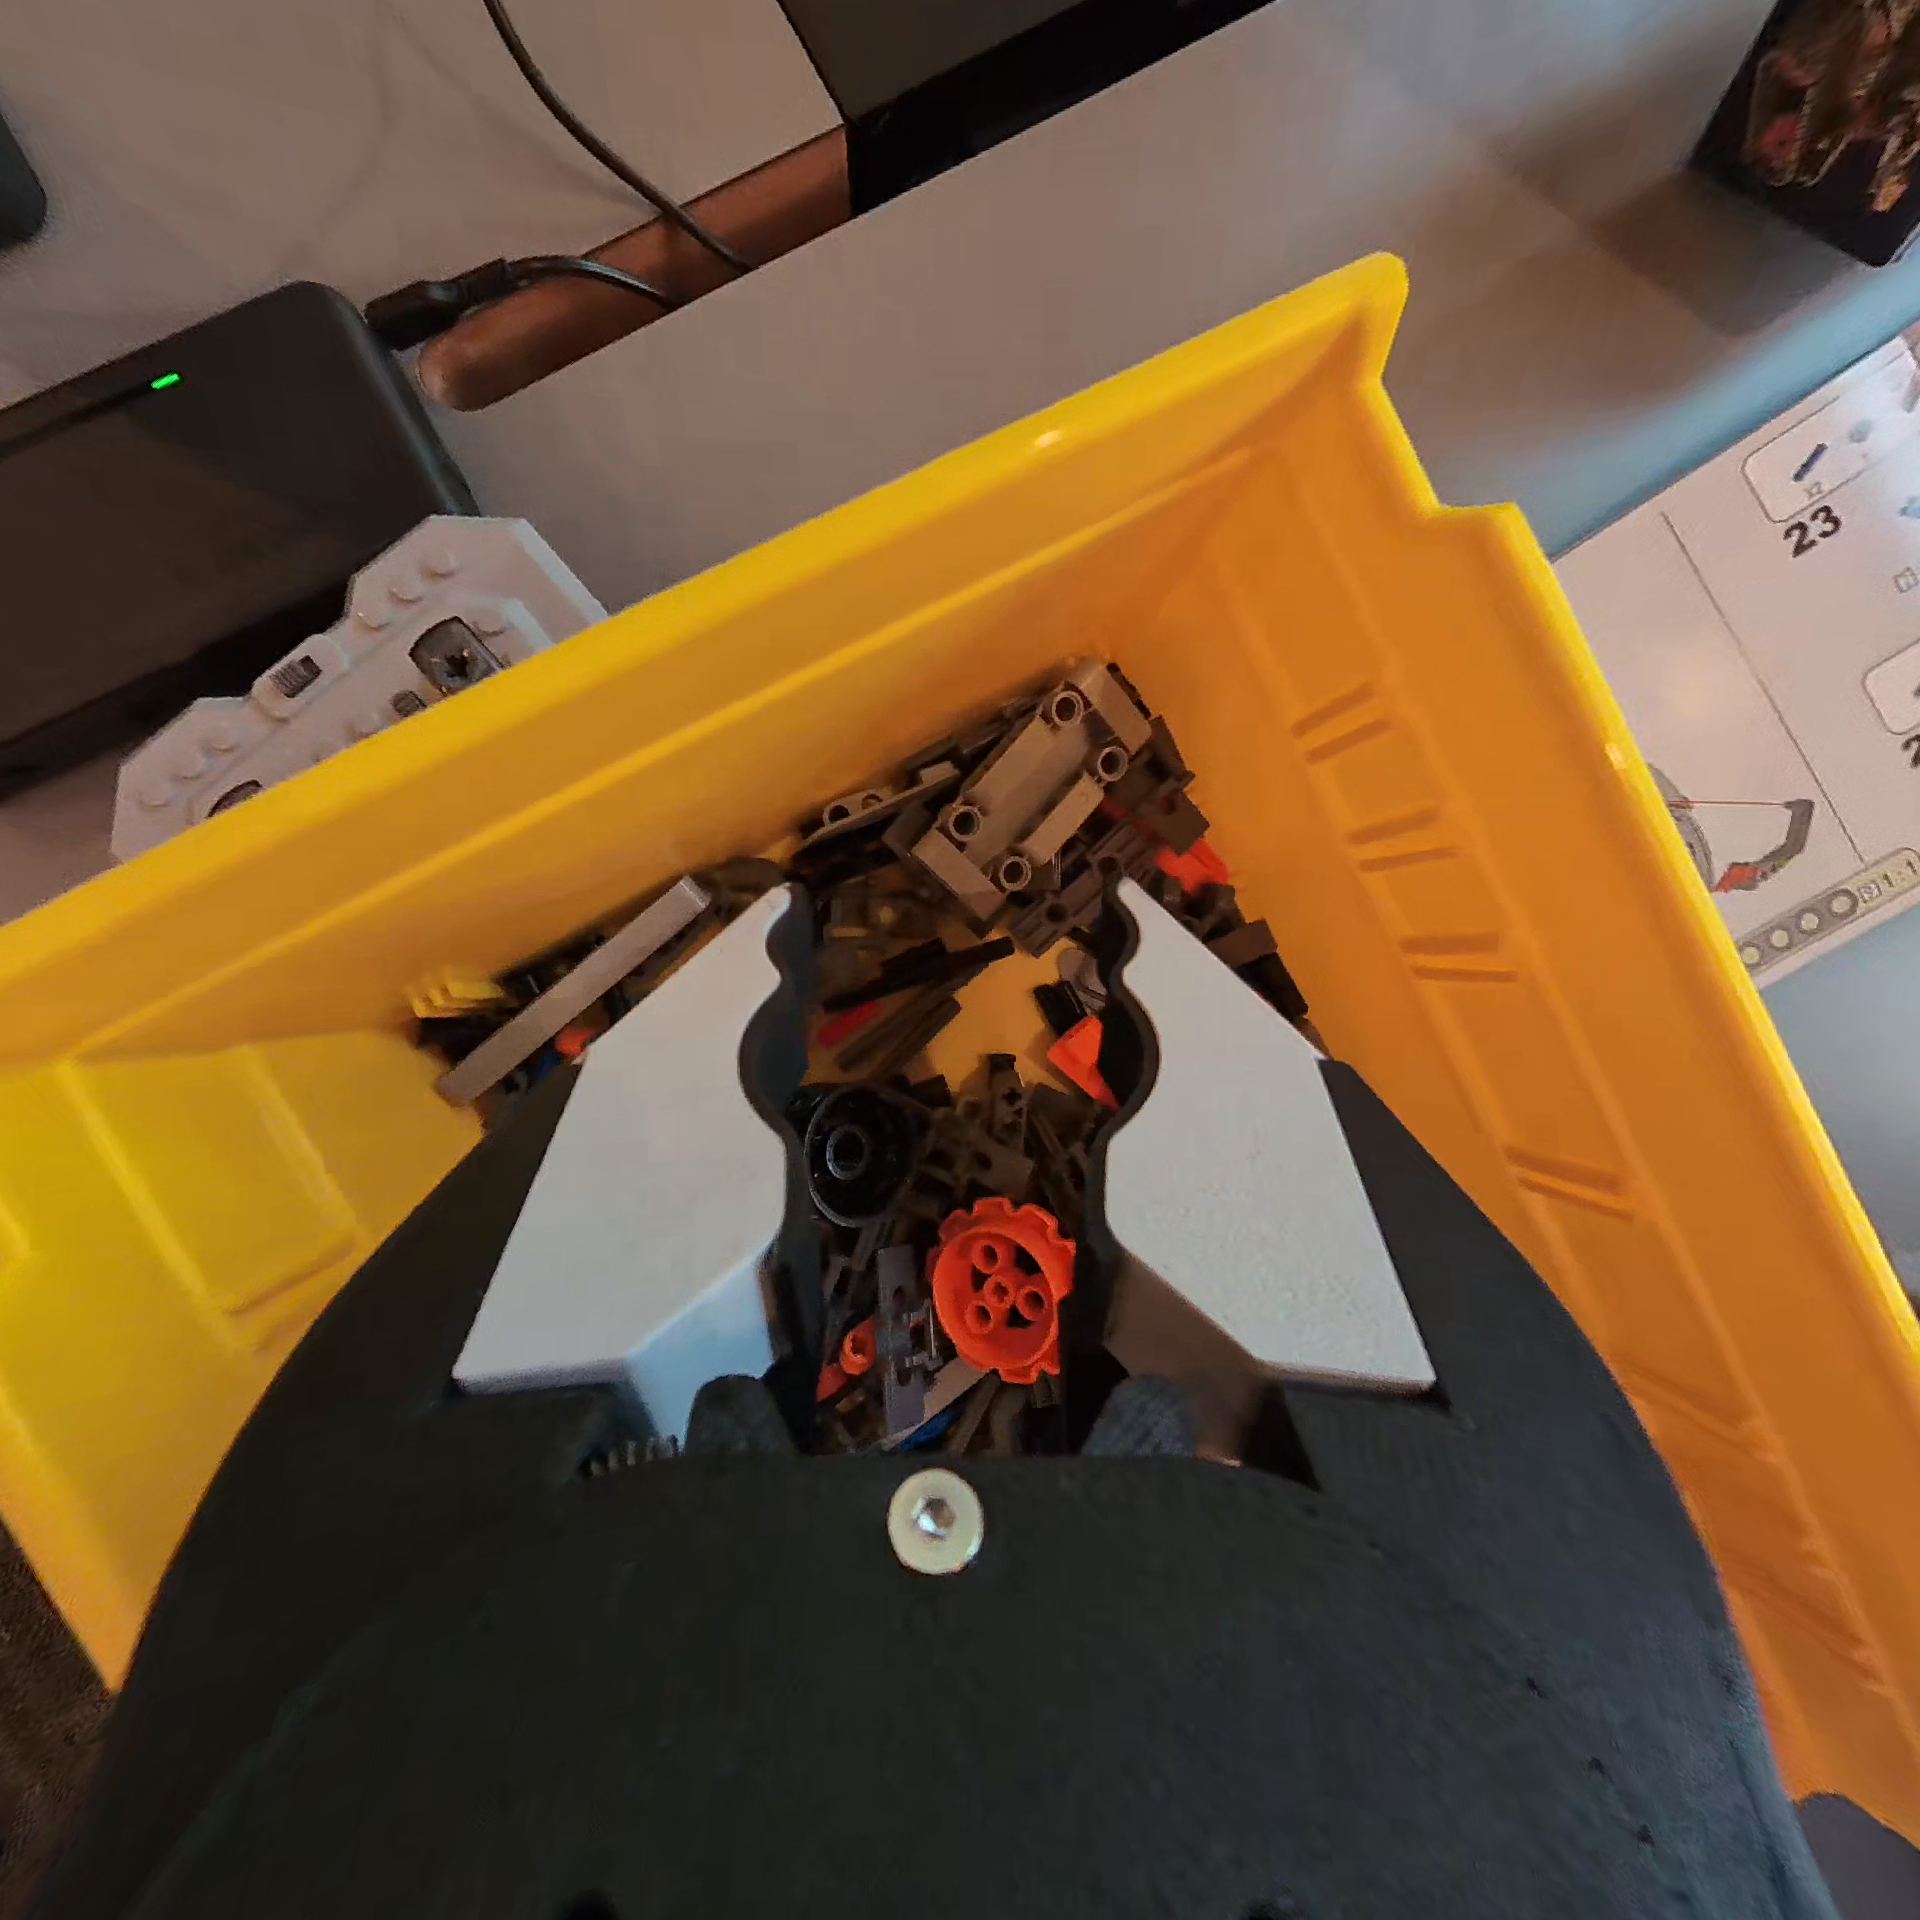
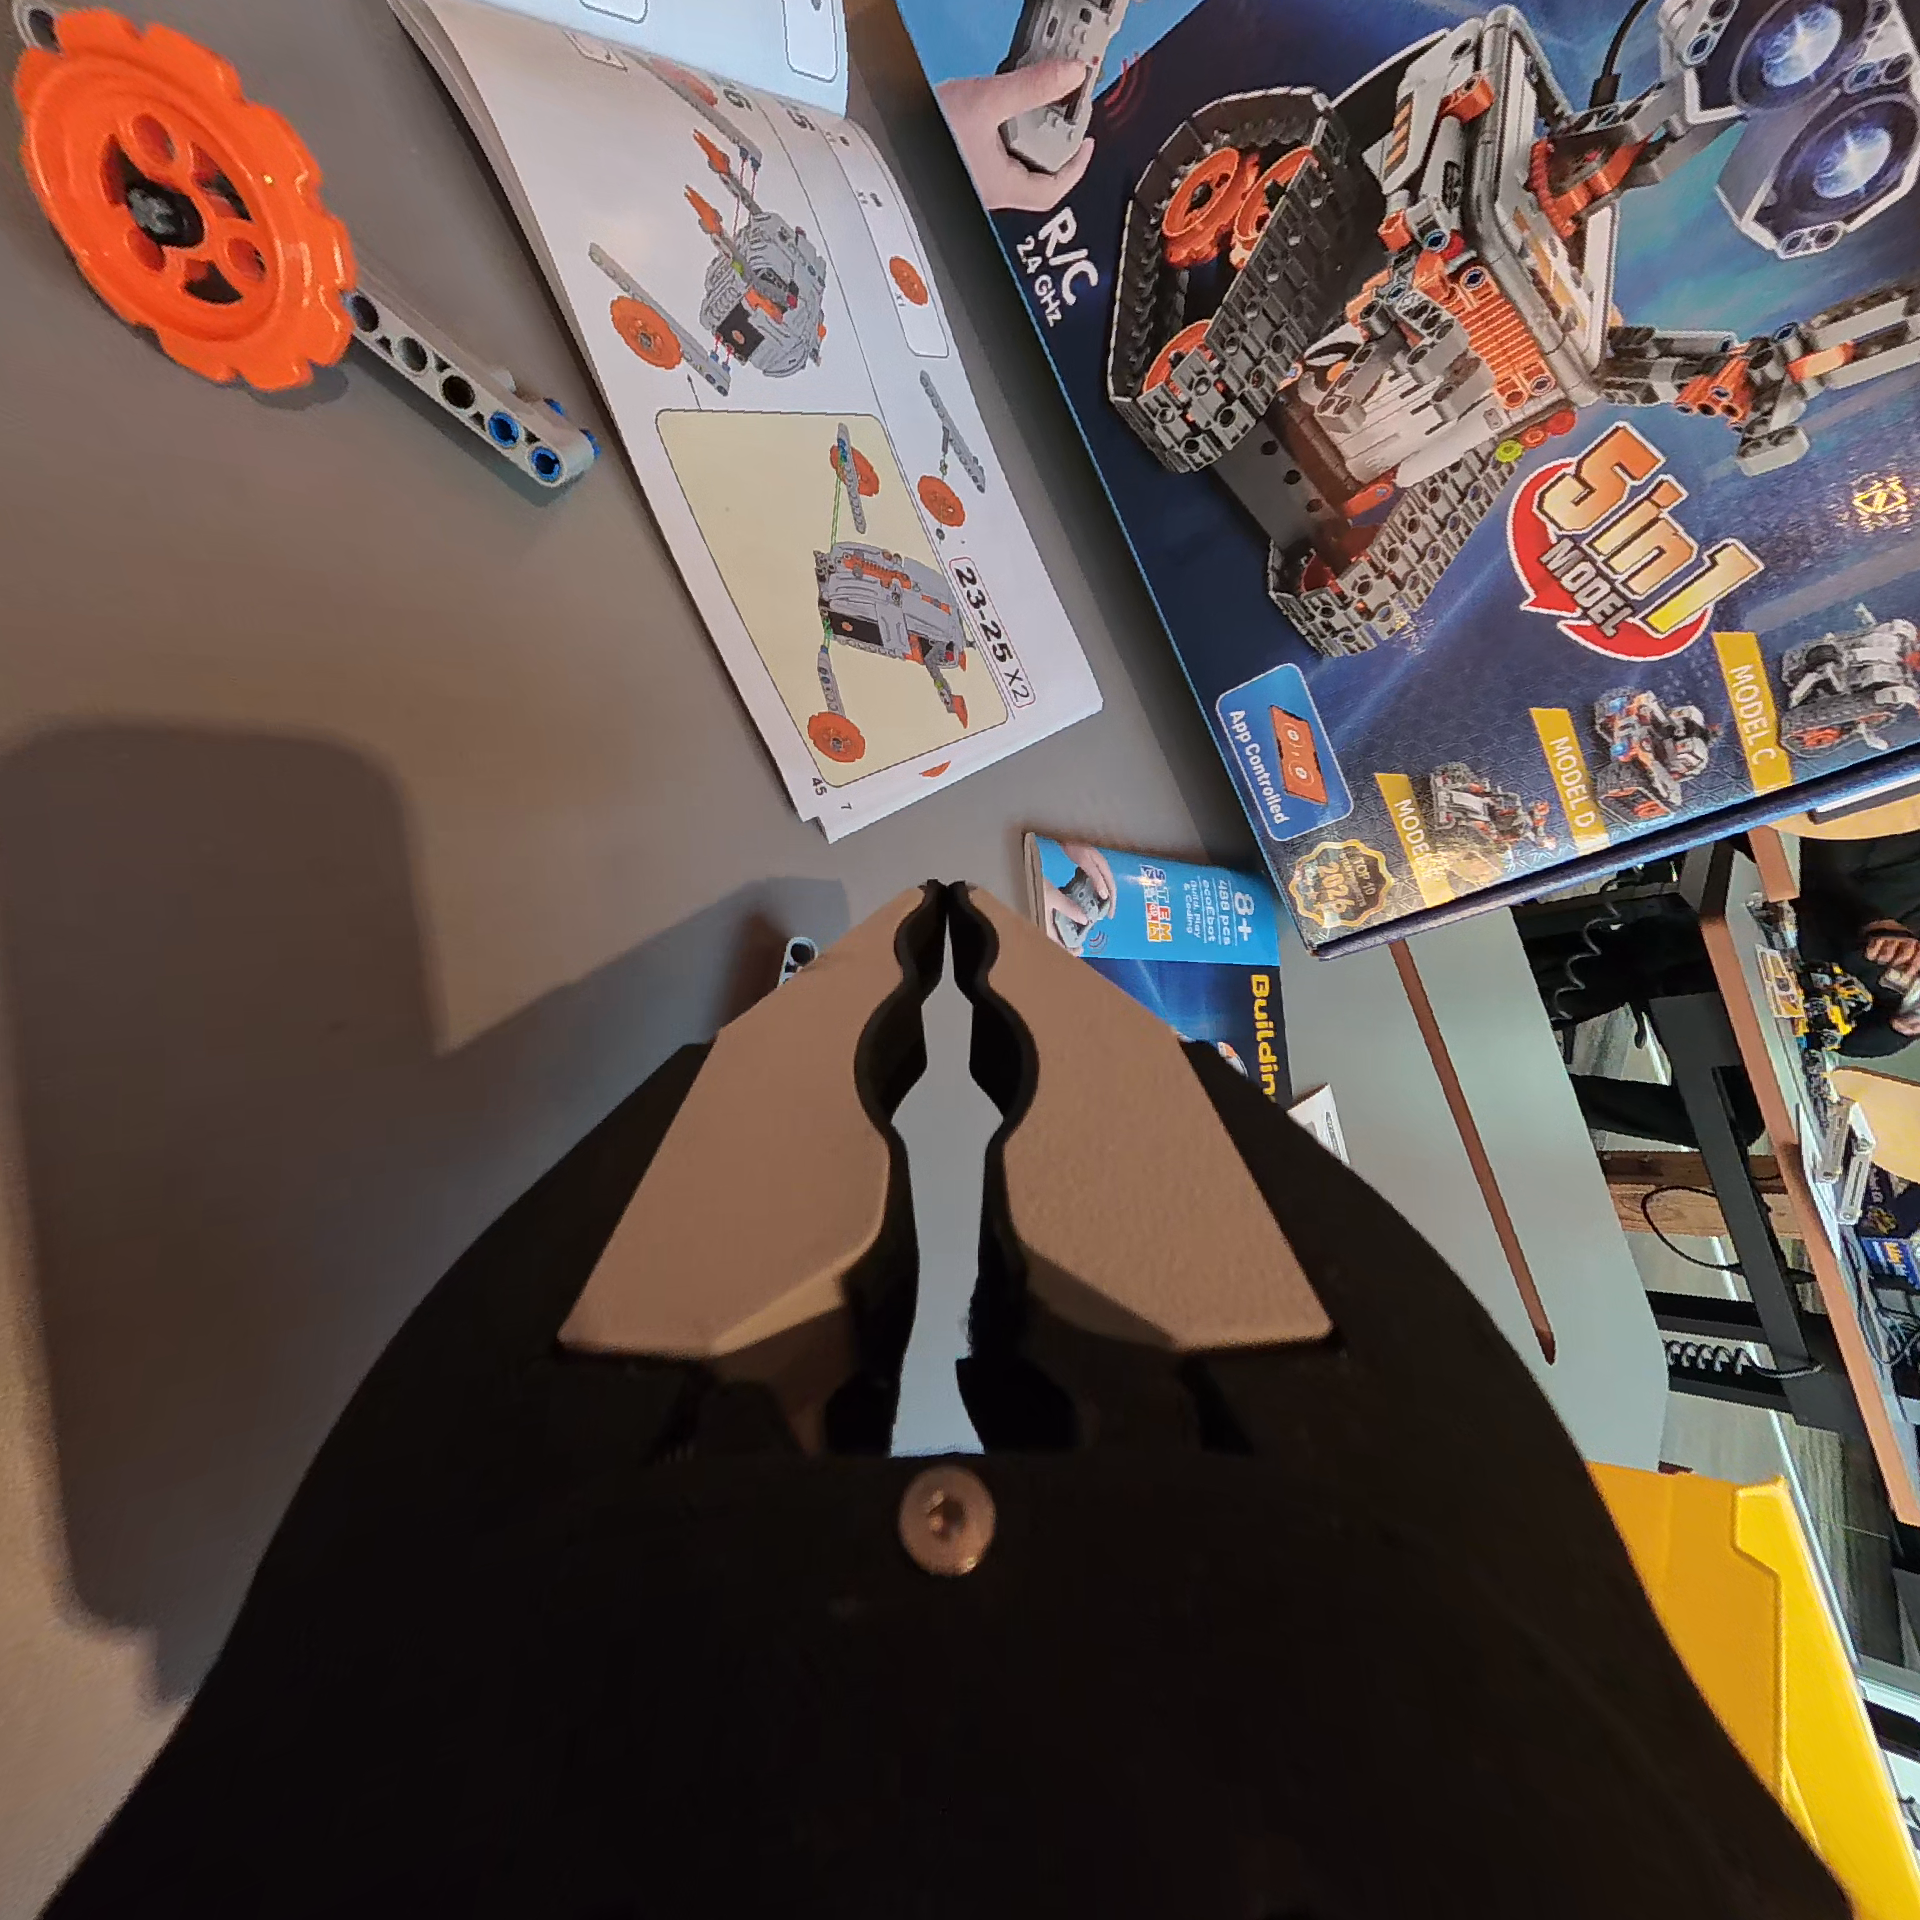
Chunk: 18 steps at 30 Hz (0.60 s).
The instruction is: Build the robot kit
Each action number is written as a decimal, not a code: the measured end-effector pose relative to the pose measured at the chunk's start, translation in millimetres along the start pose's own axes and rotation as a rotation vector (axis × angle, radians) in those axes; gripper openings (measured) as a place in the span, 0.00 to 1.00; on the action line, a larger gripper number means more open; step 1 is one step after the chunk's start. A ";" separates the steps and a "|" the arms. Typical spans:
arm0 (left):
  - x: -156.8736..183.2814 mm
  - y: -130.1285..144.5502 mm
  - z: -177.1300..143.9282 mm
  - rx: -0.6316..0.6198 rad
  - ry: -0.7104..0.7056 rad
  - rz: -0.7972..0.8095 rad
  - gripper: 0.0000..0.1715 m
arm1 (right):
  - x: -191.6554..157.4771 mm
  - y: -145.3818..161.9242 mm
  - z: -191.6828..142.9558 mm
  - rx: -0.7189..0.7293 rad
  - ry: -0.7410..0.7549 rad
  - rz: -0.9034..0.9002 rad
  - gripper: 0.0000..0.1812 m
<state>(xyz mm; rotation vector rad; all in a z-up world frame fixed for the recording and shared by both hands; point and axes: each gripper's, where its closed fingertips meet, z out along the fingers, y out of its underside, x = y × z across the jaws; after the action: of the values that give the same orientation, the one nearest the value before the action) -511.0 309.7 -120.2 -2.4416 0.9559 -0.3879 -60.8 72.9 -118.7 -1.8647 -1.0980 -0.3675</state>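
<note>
My left gripper [image 1: 956, 894] is open and reaches down into a yellow plastic bin [image 1: 727, 748]. Its fingers straddle a pile of small dark building parts. Between them lie an orange toothed wheel [image 1: 1003, 1288], a black round hub [image 1: 852, 1148] and, just beyond the tips, a grey block with pin holes [image 1: 1039, 790]. My right gripper [image 2: 943, 891] is shut with its tips together, nothing visible between them, above a grey table [image 2: 312, 623]. A small grey beam end [image 2: 798, 958] peeks out beside its left finger. Another orange toothed wheel [image 2: 182, 203] sits on a grey holed beam [image 2: 468, 400] at the far left.
An open instruction booklet [image 2: 790, 416], a big blue kit box [image 2: 1507, 416] and a small blue leaflet [image 2: 1164, 914] lie ahead of the right gripper. The bin's corner [image 2: 1787, 1662] is at lower right. Behind the bin are a white studded unit [image 1: 343, 675] and a black device [image 1: 187, 499]. The grippers' ends are close to 50 cm from one another. Measured from the fingertips, the black round hub [image 1: 852, 1148] is 6 cm or so from the left gripper and 55 cm from the right. Measured from the fingertips, the orange toothed wheel [image 1: 1003, 1288] is 9 cm or so from the left gripper and 55 cm from the right.
</note>
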 end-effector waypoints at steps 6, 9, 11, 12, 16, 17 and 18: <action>0.9 -7.7 11.2 -0.024 -0.093 0.037 0.36 | -0.4 0.1 -0.5 -0.001 -0.001 -0.004 0.00; 8.8 -12.6 17.2 -0.022 -0.121 0.120 0.35 | -0.3 -2.7 -1.9 0.009 0.000 -0.007 0.00; 11.4 -13.6 22.5 -0.025 -0.129 0.136 0.35 | -1.0 -2.8 -1.7 0.007 -0.002 -0.010 0.00; 12.3 -12.4 25.8 -0.034 -0.125 0.132 0.35 | -1.4 -2.6 -1.6 0.005 -0.004 -0.012 0.00; 13.3 0.5 36.9 -0.100 -0.096 0.104 0.38 | -1.3 -3.0 -2.7 0.003 0.000 -0.018 0.00; 13.2 2.2 35.9 -0.109 -0.098 0.111 0.35 | -0.9 -3.5 -3.3 0.005 0.001 -0.018 0.00; 13.6 4.7 34.9 -0.123 -0.098 0.115 0.31 | -0.5 -3.8 -3.8 0.007 0.003 -0.018 0.00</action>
<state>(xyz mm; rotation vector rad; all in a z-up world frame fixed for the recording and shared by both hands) -489.1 309.0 -151.0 -2.4744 1.1004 -0.1732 -63.5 70.2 -114.8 -1.8488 -1.1127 -0.3764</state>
